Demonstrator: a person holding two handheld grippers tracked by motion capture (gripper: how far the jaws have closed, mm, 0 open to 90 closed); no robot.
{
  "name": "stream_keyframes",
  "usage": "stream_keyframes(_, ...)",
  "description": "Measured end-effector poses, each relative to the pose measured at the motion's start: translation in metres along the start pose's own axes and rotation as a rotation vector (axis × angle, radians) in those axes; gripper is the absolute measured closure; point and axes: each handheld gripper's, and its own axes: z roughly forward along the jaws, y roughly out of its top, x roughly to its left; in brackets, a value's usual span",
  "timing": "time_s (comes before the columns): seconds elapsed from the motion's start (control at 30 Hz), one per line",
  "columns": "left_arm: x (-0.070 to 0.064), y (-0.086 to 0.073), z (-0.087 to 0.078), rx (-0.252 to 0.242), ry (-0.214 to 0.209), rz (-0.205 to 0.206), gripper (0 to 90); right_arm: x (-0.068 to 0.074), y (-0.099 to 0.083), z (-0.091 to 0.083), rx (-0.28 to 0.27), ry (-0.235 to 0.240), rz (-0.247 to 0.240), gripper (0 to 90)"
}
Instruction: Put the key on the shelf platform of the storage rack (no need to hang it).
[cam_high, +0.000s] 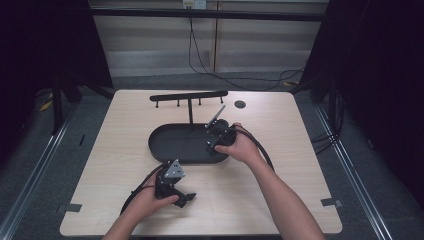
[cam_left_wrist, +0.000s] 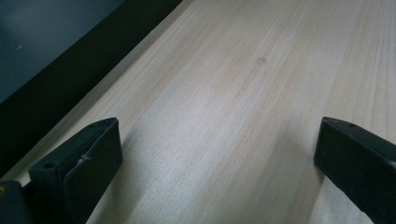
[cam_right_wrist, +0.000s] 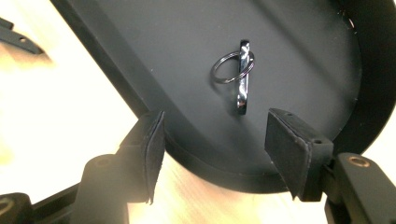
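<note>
While my right claw (cam_right_wrist: 210, 149) hangs spread over the black tray (cam_right_wrist: 140, 42), I'm lining up on the metal keyring piece (cam_right_wrist: 243, 77) at centre frame. Next I must drop and pinch it. My left claw (cam_left_wrist: 215, 154) idles spread, low over the table (cam_left_wrist: 243, 84).

- wooden table (cam_high: 280, 195), light grain, pale top
- black T-shaped rack (cam_high: 189, 96) at the table's far side, horizontal bar with small pegs hanging under it, single upright post
- small dark round spot (cam_high: 240, 104) on the tabletop, right of the rack's bar end
- grey tape pieces (cam_high: 331, 202) at the table's near corners, one left, one right
- black cables (cam_high: 200, 60) hanging down the back wall and trailing along the floor
- dark curtains (cam_high: 385, 70) on both sides
- metal floor rails (cam_high: 30, 170) either side of the table
- faint round stain (cam_left_wrist: 261, 60) in the wood grain, seen in the left gripper view
</note>
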Motion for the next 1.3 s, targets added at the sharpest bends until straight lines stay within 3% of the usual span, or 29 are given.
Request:
stream_keyframes(0.77, 0.000, 0.000, 0.000, 0.001, -0.001, 0.000, 0.7, 0.011, -0.013, -0.027, -0.018, 0.016, -0.048, 35.9)
stream_keyframes(1.3, 0.000, 0.000, 0.000, 0.000, 0.000, 0.003, 0.7, 0.006, -0.033, -0.047, -0.037, 0.001, -0.029, 35.8)
